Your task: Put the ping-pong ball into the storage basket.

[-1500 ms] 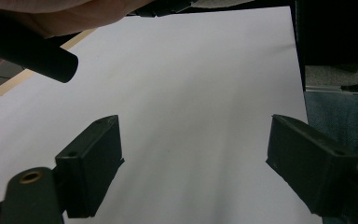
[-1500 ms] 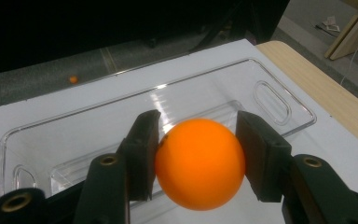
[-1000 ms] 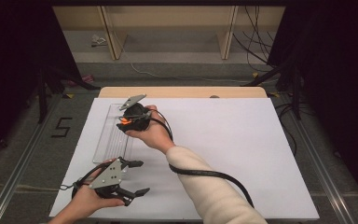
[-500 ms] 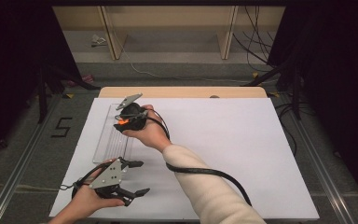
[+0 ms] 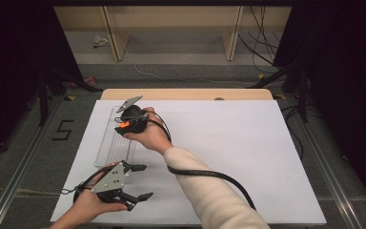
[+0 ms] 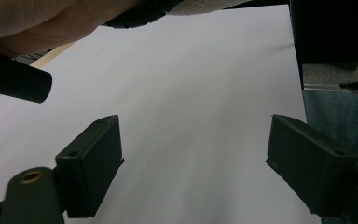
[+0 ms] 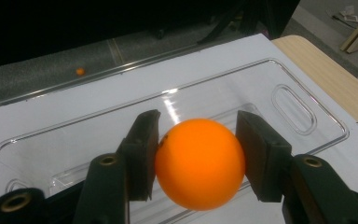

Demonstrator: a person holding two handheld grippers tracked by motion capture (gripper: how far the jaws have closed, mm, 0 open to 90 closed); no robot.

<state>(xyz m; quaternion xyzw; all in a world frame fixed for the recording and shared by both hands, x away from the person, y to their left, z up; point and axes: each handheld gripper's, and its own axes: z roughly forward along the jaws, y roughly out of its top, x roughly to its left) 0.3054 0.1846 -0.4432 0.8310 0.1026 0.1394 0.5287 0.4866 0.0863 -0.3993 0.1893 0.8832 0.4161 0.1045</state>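
1. I am holding the right gripper [image 7: 198,161] clamped on the orange ball [image 7: 200,163], both pads pressing its sides.
2. Just below and beyond the ball, the clear tray [image 7: 307,112] is lying on the white table [image 5: 248,157]; I judge I am carrying the ball over it for placing.
3. Next I should be lowering, then easing the jaws apart gently so the ball does not roll.
4. The ball, being round, is pointing nowhere; the tray's long axis is running across my jaws.
5. My left gripper [image 6: 193,158] is idling, jaws wide apart over bare table.
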